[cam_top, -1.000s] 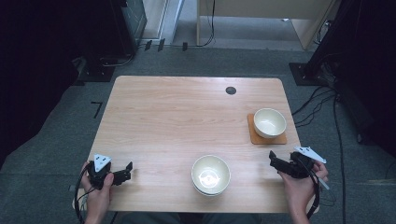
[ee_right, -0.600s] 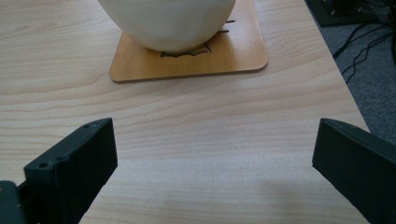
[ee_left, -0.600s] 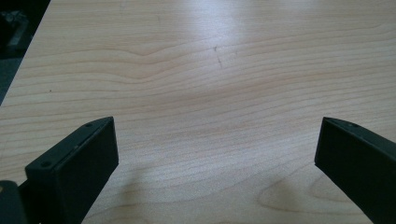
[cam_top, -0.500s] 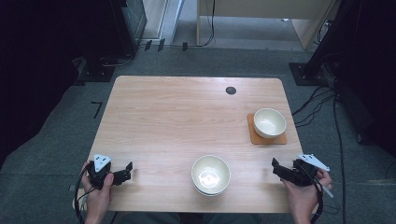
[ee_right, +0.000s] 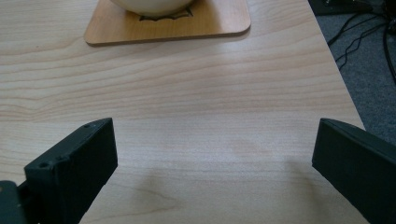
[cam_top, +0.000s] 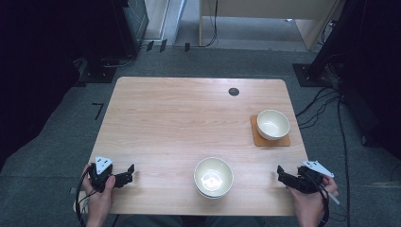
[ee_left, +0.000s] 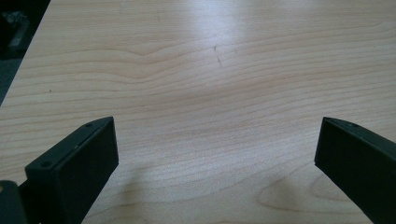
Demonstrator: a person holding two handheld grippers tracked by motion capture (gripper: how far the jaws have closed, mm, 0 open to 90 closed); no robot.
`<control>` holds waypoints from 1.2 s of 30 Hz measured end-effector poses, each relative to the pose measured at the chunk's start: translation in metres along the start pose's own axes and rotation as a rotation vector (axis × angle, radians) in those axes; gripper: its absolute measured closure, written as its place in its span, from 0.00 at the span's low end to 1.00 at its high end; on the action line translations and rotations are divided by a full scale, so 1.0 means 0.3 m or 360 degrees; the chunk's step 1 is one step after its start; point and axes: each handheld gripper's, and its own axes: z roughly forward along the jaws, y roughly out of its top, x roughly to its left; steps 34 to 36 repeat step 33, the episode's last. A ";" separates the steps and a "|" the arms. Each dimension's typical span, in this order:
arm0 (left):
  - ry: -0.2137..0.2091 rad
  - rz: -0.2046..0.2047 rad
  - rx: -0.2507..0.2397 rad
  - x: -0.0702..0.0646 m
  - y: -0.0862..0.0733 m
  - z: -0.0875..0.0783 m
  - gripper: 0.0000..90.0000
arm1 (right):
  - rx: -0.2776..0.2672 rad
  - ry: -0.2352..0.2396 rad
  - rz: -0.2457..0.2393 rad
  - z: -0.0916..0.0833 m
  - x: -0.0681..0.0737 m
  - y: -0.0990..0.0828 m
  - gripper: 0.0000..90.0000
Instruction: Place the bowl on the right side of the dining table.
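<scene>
bowl (cam_top: pixel 213 176), cream and round, sits upright near our counter (cam_top: pixel 179 118) edge; left gripper (cam_top: pixel 126 171) and right gripper (cam_top: pixel 282 174) both gape apart.

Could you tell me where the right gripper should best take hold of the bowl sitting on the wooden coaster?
Probably the rim of the bowl: it sits upright and open on the coaster, too wide to span. The right gripper, open, could drop one of its fingers inside the near wall, coming from above.

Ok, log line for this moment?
left tongs open, idle | right tongs open, idle | bowl near edge | bowl on coaster
</scene>
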 end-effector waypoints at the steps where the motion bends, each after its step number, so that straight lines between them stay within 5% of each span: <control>1: 0.0000 0.0000 0.0000 0.000 0.000 0.000 0.00 | 0.0005 -0.0004 -0.0003 0.003 -0.002 -0.002 0.00; 11: 0.0003 0.0004 0.0000 -0.001 -0.001 -0.001 0.00 | 0.0043 -0.0006 -0.0017 0.020 0.000 -0.012 0.00; 21: 0.0004 0.0008 0.0002 -0.002 -0.001 0.000 0.00 | 0.0090 -0.0096 -0.0121 0.031 0.025 -0.012 0.00; 36: 0.0004 0.0006 0.0004 -0.001 0.000 0.000 0.00 | 0.0100 -0.0066 -0.0144 0.034 0.025 -0.009 0.00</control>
